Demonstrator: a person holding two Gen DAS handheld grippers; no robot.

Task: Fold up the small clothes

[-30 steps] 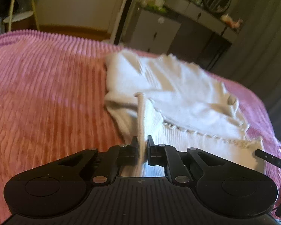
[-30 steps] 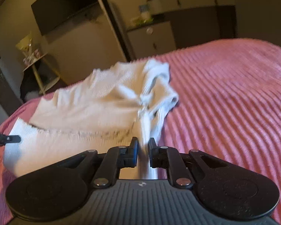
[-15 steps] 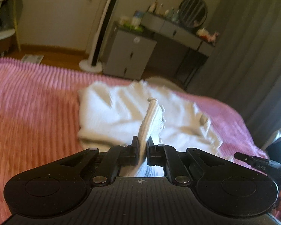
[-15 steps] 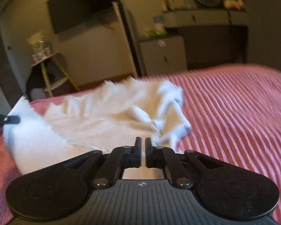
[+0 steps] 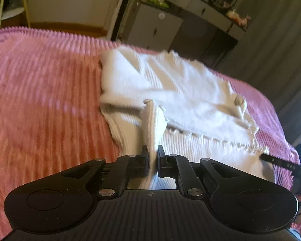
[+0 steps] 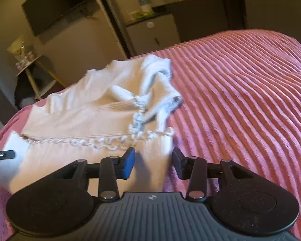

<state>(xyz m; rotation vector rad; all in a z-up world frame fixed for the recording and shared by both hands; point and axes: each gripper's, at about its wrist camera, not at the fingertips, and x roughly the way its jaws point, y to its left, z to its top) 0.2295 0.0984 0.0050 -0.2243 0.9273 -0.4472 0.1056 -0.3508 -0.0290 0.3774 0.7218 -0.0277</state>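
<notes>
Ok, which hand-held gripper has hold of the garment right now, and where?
The left hand-held gripper pinches a raised fold at the white garment's near edge. The right one is open, empty.

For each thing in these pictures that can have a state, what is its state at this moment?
left gripper: shut on a raised fold of the white garment.
right gripper: open, jaws wide apart over the garment's near edge, holding nothing.
white garment: lying partly folded and rumpled on the bed, one fold pinched up.
pink blanket: spread over the bed, under the garment.
</notes>
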